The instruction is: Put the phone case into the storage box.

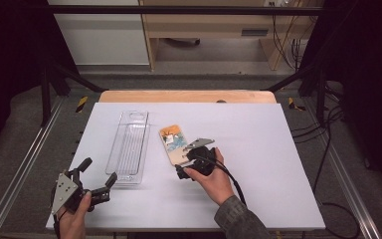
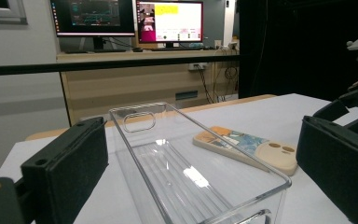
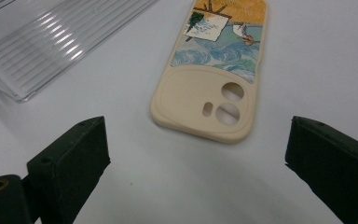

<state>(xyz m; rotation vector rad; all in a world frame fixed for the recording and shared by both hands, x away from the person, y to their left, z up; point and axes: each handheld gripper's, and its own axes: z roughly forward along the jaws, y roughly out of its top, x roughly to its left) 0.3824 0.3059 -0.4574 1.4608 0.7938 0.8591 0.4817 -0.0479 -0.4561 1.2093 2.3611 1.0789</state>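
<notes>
At the left, the left tongs (image 1: 98,178) are held wide apart just off the near end of the clear tray (image 1: 128,147), which is taken as the landmark here; nothing is gripped by them. One tray is counted, long, ribbed on its floor and empty, laid lengthwise on the white tabletop (image 1: 258,149). Just to the right of the tray, apart from it, one phone case (image 1: 175,143) is seen lying flat, beige with a painted picture and its camera holes at the near end. Further right of the tray, the right tongs (image 3: 196,154) are spread wide and held low just short of the case's near end, with nothing yet touched. The approach to the case is judged to be the step in hand; for the next move the tongs would need to be brought forward around the case's edges and closed before it can be lifted toward the tray.
</notes>
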